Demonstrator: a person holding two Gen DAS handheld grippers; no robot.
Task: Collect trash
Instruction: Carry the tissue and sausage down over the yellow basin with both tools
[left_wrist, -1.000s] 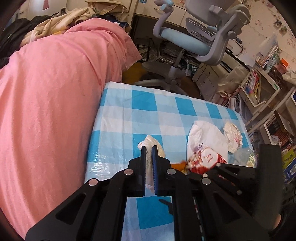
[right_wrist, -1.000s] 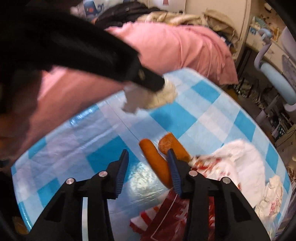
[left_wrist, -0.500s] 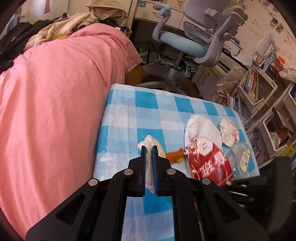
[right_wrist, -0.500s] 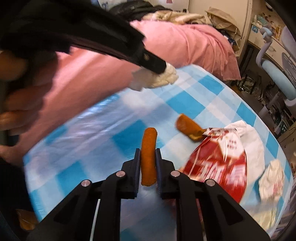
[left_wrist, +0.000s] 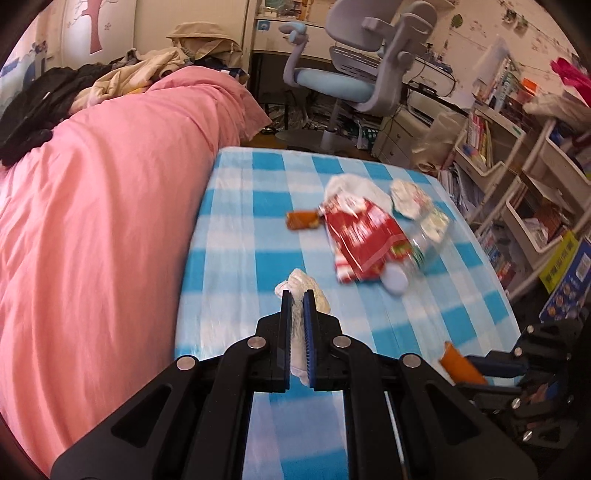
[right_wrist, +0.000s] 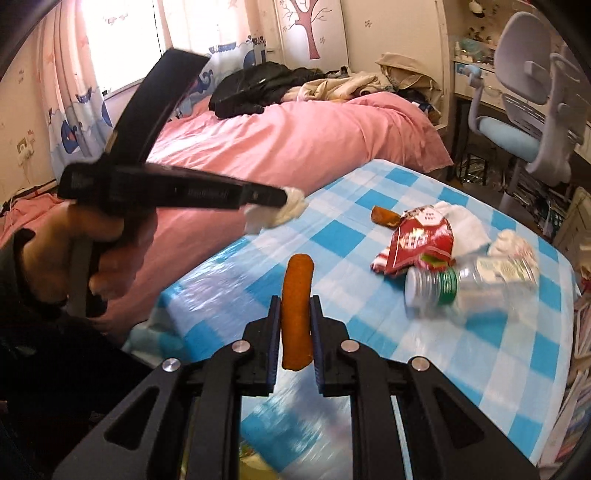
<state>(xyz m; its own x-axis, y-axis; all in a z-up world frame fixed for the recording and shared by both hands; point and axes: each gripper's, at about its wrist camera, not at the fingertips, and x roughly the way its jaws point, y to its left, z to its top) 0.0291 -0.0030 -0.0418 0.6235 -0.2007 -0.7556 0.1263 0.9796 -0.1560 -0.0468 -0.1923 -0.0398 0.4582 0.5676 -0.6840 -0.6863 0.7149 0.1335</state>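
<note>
My left gripper (left_wrist: 296, 295) is shut on a crumpled white tissue (left_wrist: 308, 286), held above the blue checked tablecloth (left_wrist: 236, 229). In the right wrist view the same tissue (right_wrist: 286, 210) shows at the tip of the left gripper (right_wrist: 284, 197), which a hand (right_wrist: 85, 240) holds. My right gripper (right_wrist: 295, 301) is shut on an orange sausage-like stick (right_wrist: 297, 291), lifted off the table; it also shows at the left wrist view's lower right as the stick (left_wrist: 460, 363). On the table lie a second orange piece (right_wrist: 384, 215), a red snack bag (right_wrist: 421, 240), a clear plastic bottle (right_wrist: 476, 286) and white wrappers (right_wrist: 463, 225).
A bed with a pink cover (left_wrist: 103, 206) runs along the table's left side, clothes piled at its far end (right_wrist: 280, 88). A grey-blue office chair (left_wrist: 354, 81) stands beyond the table. Shelves with books and bins (left_wrist: 524, 192) line the right.
The right gripper's jaws closed on the orange stick and lifted it off the table. Both grippers drew back and up, the left still carrying its tissue; more of the table shows now.
</note>
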